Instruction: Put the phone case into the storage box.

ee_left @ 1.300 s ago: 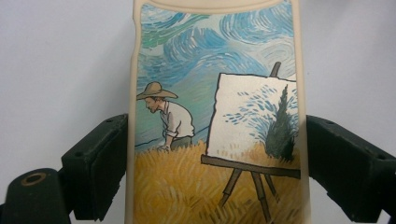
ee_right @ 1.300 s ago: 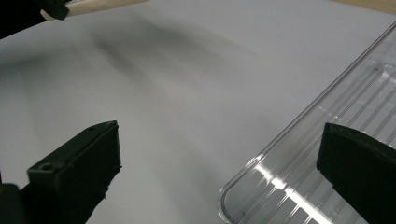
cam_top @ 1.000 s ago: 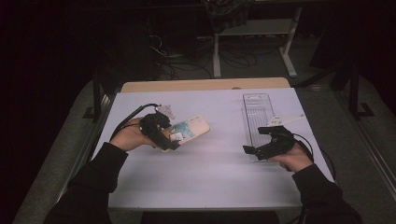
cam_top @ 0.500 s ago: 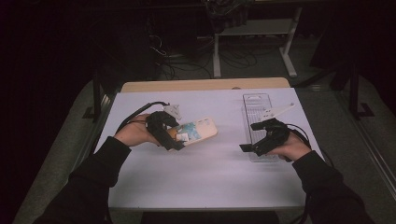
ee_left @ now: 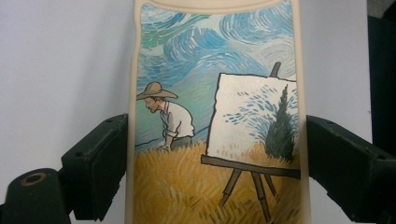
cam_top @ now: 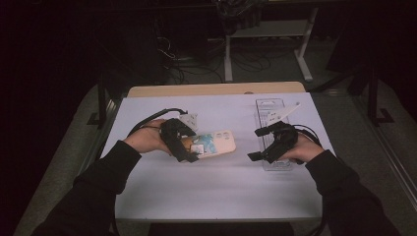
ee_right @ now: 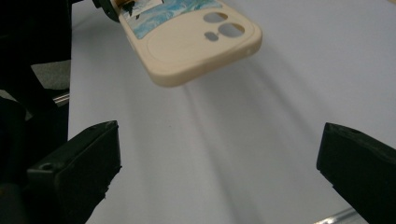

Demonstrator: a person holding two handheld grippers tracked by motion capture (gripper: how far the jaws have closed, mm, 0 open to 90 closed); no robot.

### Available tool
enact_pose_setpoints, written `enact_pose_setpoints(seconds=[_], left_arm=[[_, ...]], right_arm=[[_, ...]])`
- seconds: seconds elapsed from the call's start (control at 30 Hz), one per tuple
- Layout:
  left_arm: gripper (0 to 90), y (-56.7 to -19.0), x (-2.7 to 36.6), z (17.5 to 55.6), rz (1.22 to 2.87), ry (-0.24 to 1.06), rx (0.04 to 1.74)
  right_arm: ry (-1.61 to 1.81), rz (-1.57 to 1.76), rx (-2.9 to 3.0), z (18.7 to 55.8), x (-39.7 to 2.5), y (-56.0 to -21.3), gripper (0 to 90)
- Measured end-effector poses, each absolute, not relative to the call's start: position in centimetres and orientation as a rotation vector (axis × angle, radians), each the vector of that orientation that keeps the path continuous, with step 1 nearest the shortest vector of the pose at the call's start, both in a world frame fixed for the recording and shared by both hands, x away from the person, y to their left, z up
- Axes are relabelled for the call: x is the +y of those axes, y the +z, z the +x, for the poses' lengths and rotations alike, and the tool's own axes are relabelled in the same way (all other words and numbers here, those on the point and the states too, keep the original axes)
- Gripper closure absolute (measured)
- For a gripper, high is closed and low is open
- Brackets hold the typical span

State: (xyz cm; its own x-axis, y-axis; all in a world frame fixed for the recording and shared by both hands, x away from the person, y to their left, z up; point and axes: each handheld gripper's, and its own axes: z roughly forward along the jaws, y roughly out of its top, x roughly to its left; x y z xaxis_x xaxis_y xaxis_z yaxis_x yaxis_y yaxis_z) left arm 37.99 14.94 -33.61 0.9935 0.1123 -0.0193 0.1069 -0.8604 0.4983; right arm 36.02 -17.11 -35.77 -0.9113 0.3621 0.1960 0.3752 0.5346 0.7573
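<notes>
— Dark room all around, cables and a metal stand [cam_top: 268, 37] on the floor beyond; what do you have on the tabletop [cam_top: 216, 196]?

— From where I sit, it is covered in pale sheeting, with a wooden edge at the far side. I see a phone case [cam_top: 214, 144] left of the middle, cream-coloured, printed with a painter in a straw hat beside an easel in a wheat field under swirling blue sky.

— Is the left tool [cam_top: 188, 146] on it?

— Yes. In the left gripper view its two black jaws press against both long edges of the phone case [ee_left: 217, 116], so I read it as clamped on the case. In the right gripper view the case [ee_right: 187, 39] sits lifted off the sheeting, its camera cut-outs at the free end and a soft shadow under it.

— And the right tool [cam_top: 256, 144]?

— Its jaws are spread wide with nothing between them. I see it near the right side of the tabletop, pointing left toward the case but apart from it. The hand holding it is over a clear plastic tray [cam_top: 269, 105] that lies lengthwise along that side.

— Anything else?

— A small white piece [cam_top: 287, 111] rests across the far part of the tray; I cannot tell what it is.
</notes>
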Motion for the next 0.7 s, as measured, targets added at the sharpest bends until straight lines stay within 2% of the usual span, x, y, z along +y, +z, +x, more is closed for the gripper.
enact_pose_setpoints(seconds=[0.7], left_arm=[[11.0,-33.2,13.8,37.7,2.654,-0.003,0.042]], right_arm=[[-1.304,-0.436,-2.783,37.2,-14.8,-33.9,0.0]])
